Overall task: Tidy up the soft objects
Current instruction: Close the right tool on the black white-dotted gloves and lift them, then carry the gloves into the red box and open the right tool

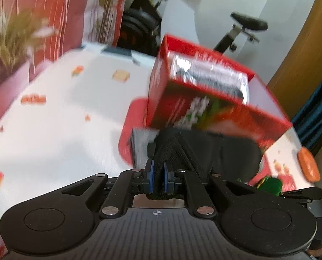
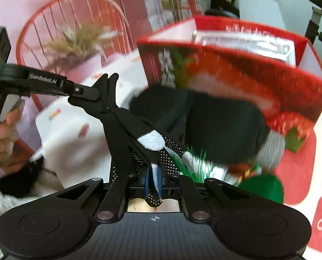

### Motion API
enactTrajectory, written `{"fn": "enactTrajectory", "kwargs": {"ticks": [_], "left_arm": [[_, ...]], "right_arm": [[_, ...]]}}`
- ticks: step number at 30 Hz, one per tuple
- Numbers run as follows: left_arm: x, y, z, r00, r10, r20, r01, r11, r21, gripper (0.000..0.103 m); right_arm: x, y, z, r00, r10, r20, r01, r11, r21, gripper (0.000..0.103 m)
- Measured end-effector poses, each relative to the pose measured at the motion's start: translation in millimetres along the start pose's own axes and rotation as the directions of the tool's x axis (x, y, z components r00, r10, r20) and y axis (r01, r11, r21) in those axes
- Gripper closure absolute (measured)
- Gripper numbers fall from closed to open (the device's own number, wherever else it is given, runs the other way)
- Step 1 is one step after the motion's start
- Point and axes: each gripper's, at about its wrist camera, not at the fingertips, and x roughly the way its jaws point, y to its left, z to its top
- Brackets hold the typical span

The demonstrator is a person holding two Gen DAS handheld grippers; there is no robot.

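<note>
Both views are smeared by motion; print on the red box [image 1: 206, 99] cannot be read, and what sits inside it shows only as a silver-and-dark blur. The box's lower edge is hidden behind the black glove [image 2: 204, 125], so whether it rests on the red mat [image 2: 299, 169] cannot be told. A green object [image 2: 262, 186] low beside the mat is half covered and unidentifiable. Left gripper [image 1: 158, 174]: blue pads drawn together, clamped on a bunched black finger of the glove that runs up from the jaws toward the box. Right gripper [image 2: 154, 183]: jaws together on a grey-tipped, dotted finger of the same glove, the tip poking out below the pads. The glove hangs stretched between the two grippers, its body in front of the box, grey cuff [image 2: 271, 149] at the right in the right wrist view, above the counter [image 1: 59, 112] with its white patterned cloth. In that view the left gripper enters from the left edge, held roughly level, glove fingers sticking up past its tip; the person's hand [image 2: 2, 138] wraps the handle, with a pale fuzzy sleeve cut off at the frame edge. Both cameras look down at a slant. Behind: a potted plant [image 1: 11, 36], blurred, and an exercise bike [image 1: 243, 28], partly cropped.
</note>
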Motion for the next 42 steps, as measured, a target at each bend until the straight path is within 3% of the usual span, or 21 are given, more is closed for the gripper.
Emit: {"fn": "enactTrajectory", "kwargs": {"ticks": [8,13,20,25,30,33,42], "left_arm": [[-39,-20,45,0.985,-0.027,0.169,0.020,0.999,0.047,0.093],[-49,-40,73,0.968,-0.054,0.246,0.034,0.996,0.087,0.093],[-29,-70,107,0.950,-0.096,0.298,0.067,0.992,0.107,0.093],[7,-87,121,0.959,-0.101,0.264,0.062,0.987,0.150,0.093],[56,-88,129,0.981,-0.110,0.158,0.088,0.986,0.141,0.093],[78,-87,128,0.987,-0.131,0.090,0.118,0.984,0.136,0.093],[109,-73,120,0.999,-0.042,-0.022,0.045,0.984,0.171,0.092]], "right_arm": [[-29,-19,59,0.981,0.039,0.192,-0.051,0.997,0.058,0.096],[-47,-30,95,0.958,0.000,0.288,-0.007,1.000,0.024,0.096],[-61,-57,136,0.923,-0.112,0.369,0.117,0.993,0.009,0.096],[-51,-82,146,0.913,-0.204,0.354,0.215,0.977,0.009,0.096],[-30,-107,146,0.919,-0.257,0.297,0.261,0.965,0.029,0.096],[-14,-117,144,0.928,-0.271,0.256,0.271,0.962,0.037,0.096],[29,-126,134,0.957,-0.248,0.148,0.245,0.969,0.041,0.096]]}}
